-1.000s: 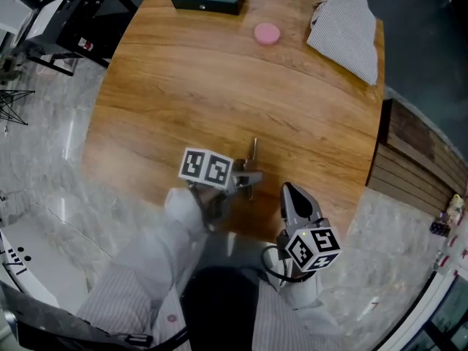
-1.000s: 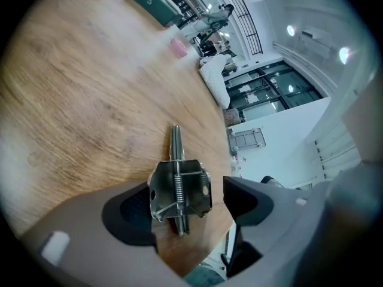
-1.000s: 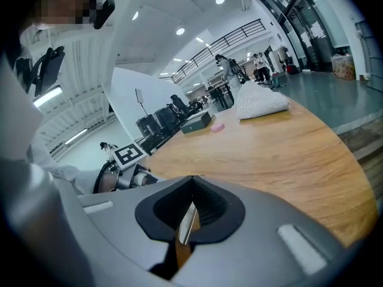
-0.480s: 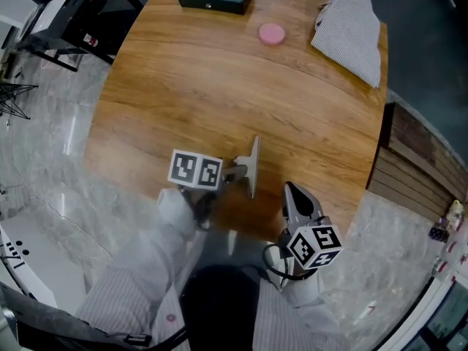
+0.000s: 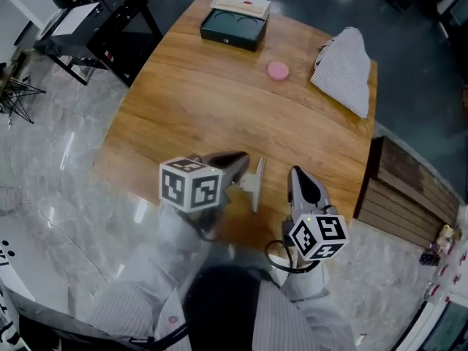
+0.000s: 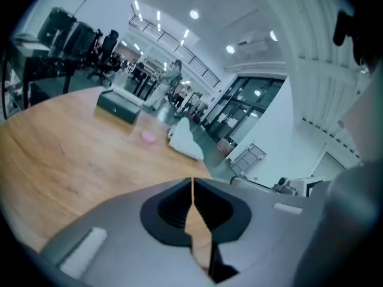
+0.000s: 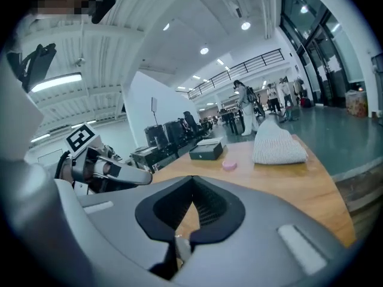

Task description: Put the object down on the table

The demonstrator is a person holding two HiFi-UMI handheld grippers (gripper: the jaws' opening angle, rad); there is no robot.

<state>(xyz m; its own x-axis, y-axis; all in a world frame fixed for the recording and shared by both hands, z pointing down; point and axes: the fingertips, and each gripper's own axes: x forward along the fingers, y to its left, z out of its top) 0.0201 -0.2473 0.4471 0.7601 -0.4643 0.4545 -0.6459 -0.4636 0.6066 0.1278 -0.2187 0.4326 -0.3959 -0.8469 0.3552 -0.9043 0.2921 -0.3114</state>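
My left gripper hovers over the near edge of the wooden table, its marker cube facing up. Its jaws are closing, and in the left gripper view the left gripper shows only a hairline slit with nothing between the pads. My right gripper sits just to its right, pointing across the table. In its own view the right gripper has its jaws together and holds nothing. No loose object shows under or between the grippers.
A black box stands at the table's far edge. A pink disc and a striped cloth bundle lie to its right. A wooden bench flanks the table's right side and dark equipment its far left.
The left gripper has risen toward the camera and its marker cube has turned upward. The head view has pulled back, so more of the far table shows. The right gripper has barely moved.
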